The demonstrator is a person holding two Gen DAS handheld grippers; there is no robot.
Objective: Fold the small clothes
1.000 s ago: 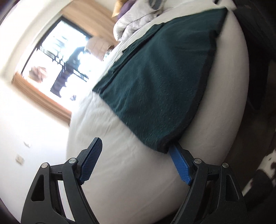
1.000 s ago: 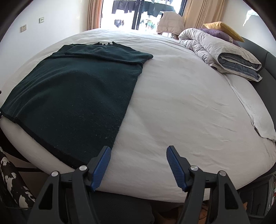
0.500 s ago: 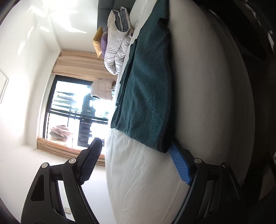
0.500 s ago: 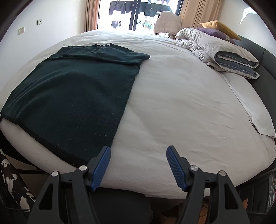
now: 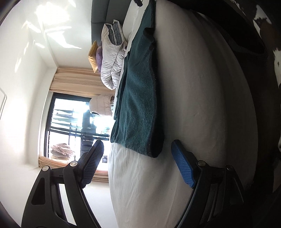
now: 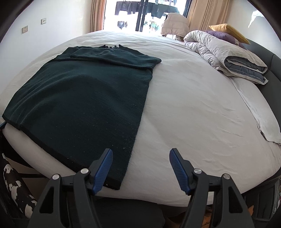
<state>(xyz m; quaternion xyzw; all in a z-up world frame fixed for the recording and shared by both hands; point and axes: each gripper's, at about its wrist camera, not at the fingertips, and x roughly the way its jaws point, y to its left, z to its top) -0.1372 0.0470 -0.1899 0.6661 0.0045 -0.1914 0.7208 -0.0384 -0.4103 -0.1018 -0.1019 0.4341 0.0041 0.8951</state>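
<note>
A dark green garment (image 6: 84, 101) lies spread flat on the white bed (image 6: 193, 108), its far end folded over, its near hem draped over the bed's front edge. My right gripper (image 6: 140, 168) is open and empty at the front edge, its left finger over the garment's near right corner. My left gripper (image 5: 137, 163) is open, turned sideways, level with the bed edge. The garment's near left corner (image 5: 151, 149) sits between its fingers, untouched. A blue tip of the left gripper shows at the far left of the right wrist view (image 6: 2, 124).
A rolled grey and white duvet (image 6: 228, 56) with yellow and purple pillows (image 6: 228, 31) lies at the bed's far right. A window with curtains (image 6: 140, 15) is behind. A black and white patterned rug (image 6: 15, 193) lies on the floor at left.
My left gripper has rolled sideways and backed slightly off the garment's corner, which now lies between the fingers. My right gripper has edged slightly forward over the near right corner.
</note>
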